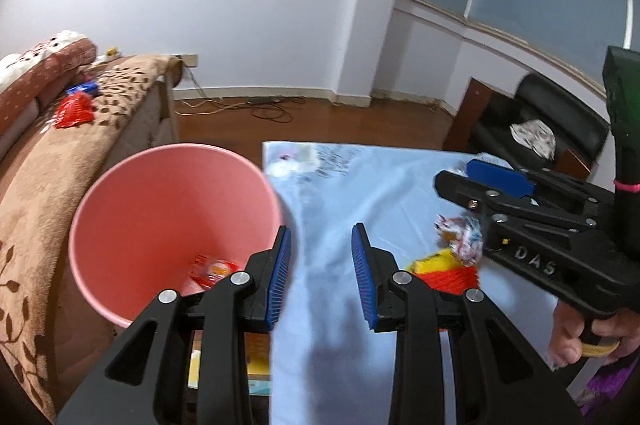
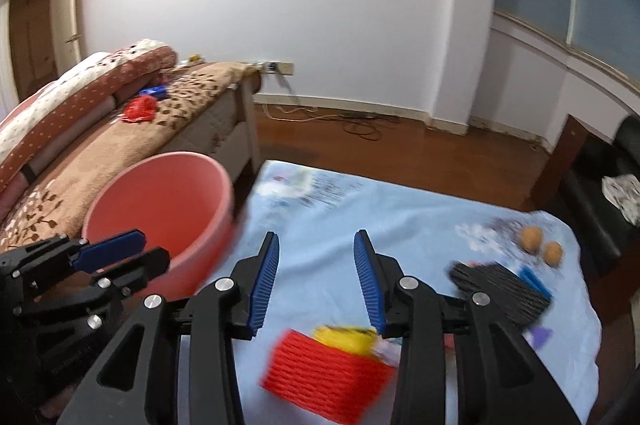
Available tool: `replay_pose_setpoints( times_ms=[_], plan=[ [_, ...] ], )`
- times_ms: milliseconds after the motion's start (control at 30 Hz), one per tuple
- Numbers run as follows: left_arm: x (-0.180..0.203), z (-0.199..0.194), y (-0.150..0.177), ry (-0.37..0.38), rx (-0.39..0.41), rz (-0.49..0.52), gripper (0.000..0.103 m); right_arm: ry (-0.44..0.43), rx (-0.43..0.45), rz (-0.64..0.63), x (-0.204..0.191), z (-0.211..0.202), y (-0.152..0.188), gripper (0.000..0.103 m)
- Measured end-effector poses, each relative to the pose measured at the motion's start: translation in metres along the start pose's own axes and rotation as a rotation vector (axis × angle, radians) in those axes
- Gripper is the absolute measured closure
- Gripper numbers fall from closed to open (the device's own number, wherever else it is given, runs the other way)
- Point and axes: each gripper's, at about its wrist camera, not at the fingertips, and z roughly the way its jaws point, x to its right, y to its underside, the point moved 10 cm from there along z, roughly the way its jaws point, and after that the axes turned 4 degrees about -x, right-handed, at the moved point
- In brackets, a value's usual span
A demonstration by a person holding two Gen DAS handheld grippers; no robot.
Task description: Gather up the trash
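Both tools are seen above a low counter [image 2: 400,217] draped in a pale blue printed cloth. The left tool [image 1: 322,261] is held with jaws parted and nothing between its blue ribbed pads [image 1: 280,265]; it hangs over the counter's edge just beside the round pink plastic bin [image 1: 172,225], probably because that is where trash is dropped. One red-and-white crumpled wrapper [image 1: 212,271] is seen lying at the bin's bottom, so collection is judged under way. The right tool [image 2: 316,277] is likewise open and empty, its pads apart over bare cloth. Trash not yet collected is found on the counter: a red ribbed foil packet [image 2: 324,377] with a yellow wrapper [image 2: 348,339] touching it, just below the right tool, and a white patterned crumpled wrapper [image 1: 460,237] near that tool in the left view. A black ribbed packet [image 2: 500,289] and two small brown round items [image 2: 542,245] lie further right; whether these count as trash cannot be told. More red and blue wrappers [image 1: 76,109] are left on the brown leaf-patterned sofa cover [image 1: 120,93], well apart from the bin. The bin is set between sofa and counter, likely so both are within reach. The red packet is judged the nearest next pick.
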Motion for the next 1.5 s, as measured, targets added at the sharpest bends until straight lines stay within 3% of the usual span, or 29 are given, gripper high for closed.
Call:
replay_pose_setpoints(
  times_ms=[333, 400, 467, 733, 1100, 1400, 1500],
  plan=[
    [0.057, 0.022, 0.022, 0.082, -0.084, 0.128, 0.071, 0.109, -0.023, 0.112, 0.088, -0.024, 0.052, 0.061],
    [0.069, 0.026, 0.027, 0.105, -0.106, 0.148, 0.069, 0.124, -0.031, 0.134, 0.104, -0.027, 0.062, 0.060],
    [0.079, 0.030, 0.031, 0.121, -0.122, 0.165, 0.061, 0.137, -0.038, 0.154, 0.117, -0.029, 0.071, 0.060],
    [0.114, 0.044, 0.033, 0.176, -0.166, 0.204, 0.060, 0.165, -0.069, 0.254, 0.164, -0.030, 0.101, 0.059],
    [0.149, 0.080, 0.026, 0.214, -0.208, 0.220, 0.060, 0.137, -0.063, 0.329, 0.191, -0.032, 0.114, 0.053],
    [0.157, 0.105, 0.027, 0.193, -0.224, 0.209, 0.060, 0.096, -0.043, 0.339, 0.196, -0.030, 0.107, 0.049],
    [0.158, 0.105, 0.029, 0.185, -0.218, 0.207, 0.072, 0.066, -0.042, 0.354, 0.196, -0.027, 0.100, 0.049]
  ],
)
